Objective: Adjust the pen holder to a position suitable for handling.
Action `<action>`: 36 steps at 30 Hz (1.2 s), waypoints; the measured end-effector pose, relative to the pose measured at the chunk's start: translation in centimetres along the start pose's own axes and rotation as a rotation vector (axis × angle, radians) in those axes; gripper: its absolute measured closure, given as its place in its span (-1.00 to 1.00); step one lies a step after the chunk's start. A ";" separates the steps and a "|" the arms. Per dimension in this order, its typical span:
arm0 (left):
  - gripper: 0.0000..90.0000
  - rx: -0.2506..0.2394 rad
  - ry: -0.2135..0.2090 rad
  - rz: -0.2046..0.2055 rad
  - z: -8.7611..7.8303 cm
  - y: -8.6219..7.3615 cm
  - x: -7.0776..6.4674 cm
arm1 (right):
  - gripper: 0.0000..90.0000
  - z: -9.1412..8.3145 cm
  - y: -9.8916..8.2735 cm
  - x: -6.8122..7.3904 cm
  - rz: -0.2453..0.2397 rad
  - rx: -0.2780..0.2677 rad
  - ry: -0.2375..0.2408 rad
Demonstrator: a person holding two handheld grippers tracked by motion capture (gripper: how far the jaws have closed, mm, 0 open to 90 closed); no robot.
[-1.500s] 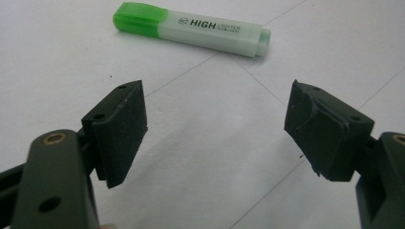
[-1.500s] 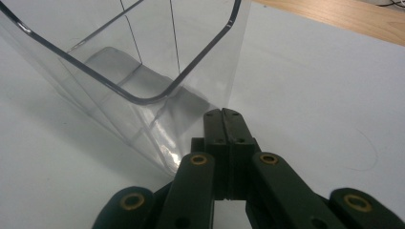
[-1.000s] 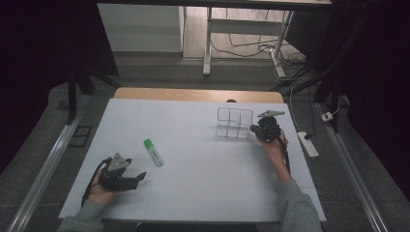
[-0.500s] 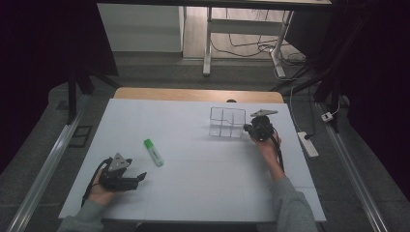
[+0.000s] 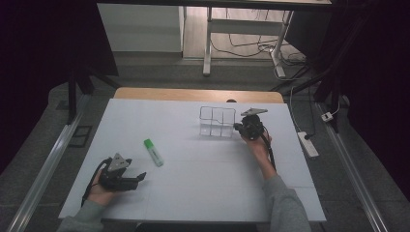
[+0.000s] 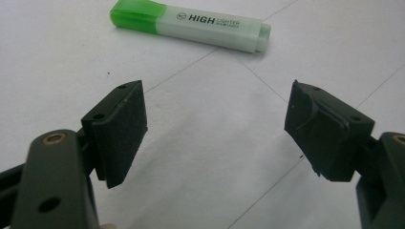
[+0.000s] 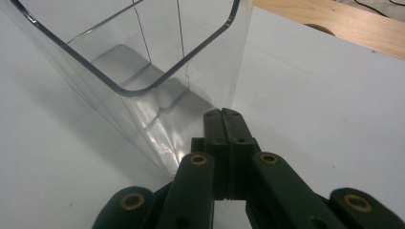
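A white table [image 5: 193,193] is seen. A clear plastic divided organizer [image 5: 217,121] stands far right, touched by the right gripper [image 7: 224,125], jaws pressed together. The left gripper [image 6: 215,129] is held wide apart near a green highlighter [image 5: 153,152].

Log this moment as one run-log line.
left gripper: open, near highlighter | right gripper: shut, against clear organizer | highlighter: flat on table
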State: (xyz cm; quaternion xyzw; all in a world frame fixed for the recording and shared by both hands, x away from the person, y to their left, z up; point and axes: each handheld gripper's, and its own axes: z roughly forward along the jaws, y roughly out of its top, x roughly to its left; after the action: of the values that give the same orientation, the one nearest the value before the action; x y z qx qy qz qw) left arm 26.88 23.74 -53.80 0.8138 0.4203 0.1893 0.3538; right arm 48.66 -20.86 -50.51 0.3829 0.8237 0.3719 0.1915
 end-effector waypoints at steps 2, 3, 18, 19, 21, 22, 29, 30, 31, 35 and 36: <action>-0.51 0.002 0.001 0.001 0.0 0.0 0.0 | 0.99 0.1 0.1 0.2 0.002 -0.002 0.005; -0.51 0.002 0.001 0.001 0.0 0.0 0.0 | 0.99 0.1 0.1 0.2 0.002 -0.002 0.005; -0.51 0.001 0.001 0.002 0.0 0.0 0.0 | 0.99 1.2 0.7 1.4 -0.008 -0.009 0.032; -0.51 0.001 0.001 0.002 0.0 0.0 0.0 | 0.99 1.2 0.7 1.4 -0.008 -0.009 0.032; -0.51 0.002 0.000 0.001 0.0 -0.1 0.0 | 0.99 1.5 0.8 1.8 -0.016 -0.004 0.041; -0.51 0.004 0.000 0.002 0.0 0.0 0.0 | 0.99 1.5 0.9 2.0 -0.019 -0.003 0.046; -0.51 0.004 -0.001 0.000 0.0 -0.1 0.0 | 0.99 2.0 1.2 2.6 -0.028 -0.005 0.060; -0.51 0.005 0.000 0.000 0.0 -0.1 0.0 | 0.99 2.1 1.3 2.7 -0.032 -0.005 0.060; -0.51 0.005 0.000 0.000 0.0 -0.1 0.0 | 0.99 2.1 1.3 2.7 -0.032 -0.005 0.060; -0.51 0.006 0.001 0.000 0.0 -0.1 0.0 | 0.99 2.6 1.5 3.1 -0.031 -0.009 0.064; -0.51 0.006 0.001 0.001 0.0 -0.1 0.1 | 0.99 2.7 1.6 3.2 -0.037 -0.007 0.063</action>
State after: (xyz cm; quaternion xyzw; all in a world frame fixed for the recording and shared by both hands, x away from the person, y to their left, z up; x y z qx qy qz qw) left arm 26.85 23.82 -53.90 0.8150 0.4207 0.1888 0.3508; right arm 49.04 -16.46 -51.14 0.3550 0.8349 0.3832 0.1735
